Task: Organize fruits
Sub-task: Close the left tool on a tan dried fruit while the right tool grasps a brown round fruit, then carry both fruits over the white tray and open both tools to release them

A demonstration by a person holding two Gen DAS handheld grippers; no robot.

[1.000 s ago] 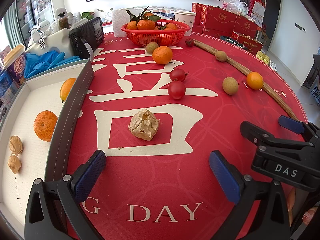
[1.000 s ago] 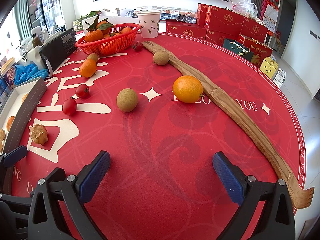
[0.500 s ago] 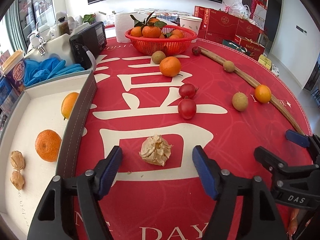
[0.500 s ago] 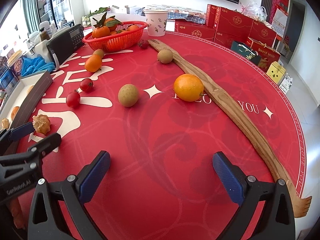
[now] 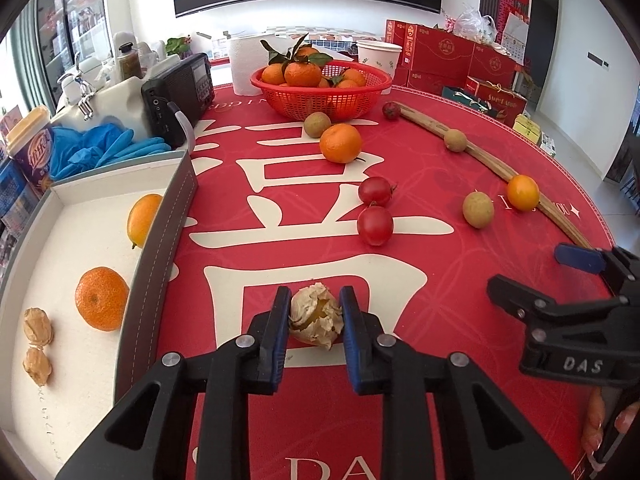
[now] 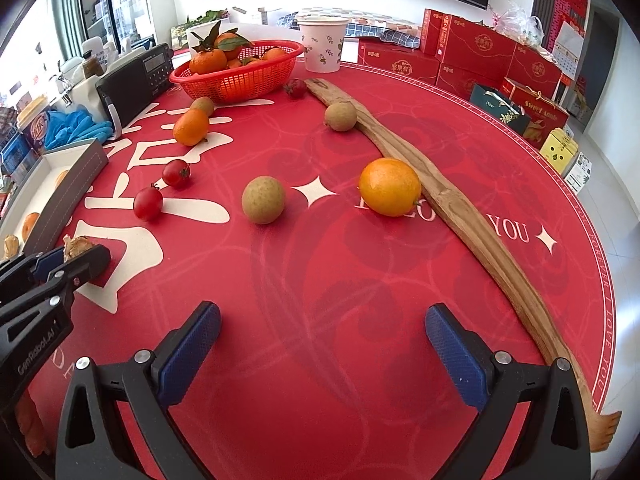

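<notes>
My left gripper (image 5: 314,306) is shut on a papery husked fruit (image 5: 315,316) resting on the red tablecloth; it also shows in the right wrist view (image 6: 76,245). A white tray (image 5: 80,216) on the left holds a mandarin (image 5: 101,298), an orange fruit (image 5: 143,214) and two husked fruits (image 5: 37,344). Loose on the cloth are two cherry tomatoes (image 5: 375,220), a mandarin (image 5: 340,143), brown round fruits (image 6: 263,199) and an orange (image 6: 389,187). My right gripper (image 6: 322,344) is open and empty above the cloth.
A red basket (image 5: 322,94) of mandarins stands at the back. A long wooden back-scratcher (image 6: 452,216) lies across the right side. A black radio (image 5: 178,90), blue gloves (image 5: 100,148), a paper cup (image 6: 323,44) and red gift boxes (image 6: 480,52) ring the table.
My left gripper moved forward around the husked fruit and closed on it. The right gripper stayed open and shifted only slightly.
</notes>
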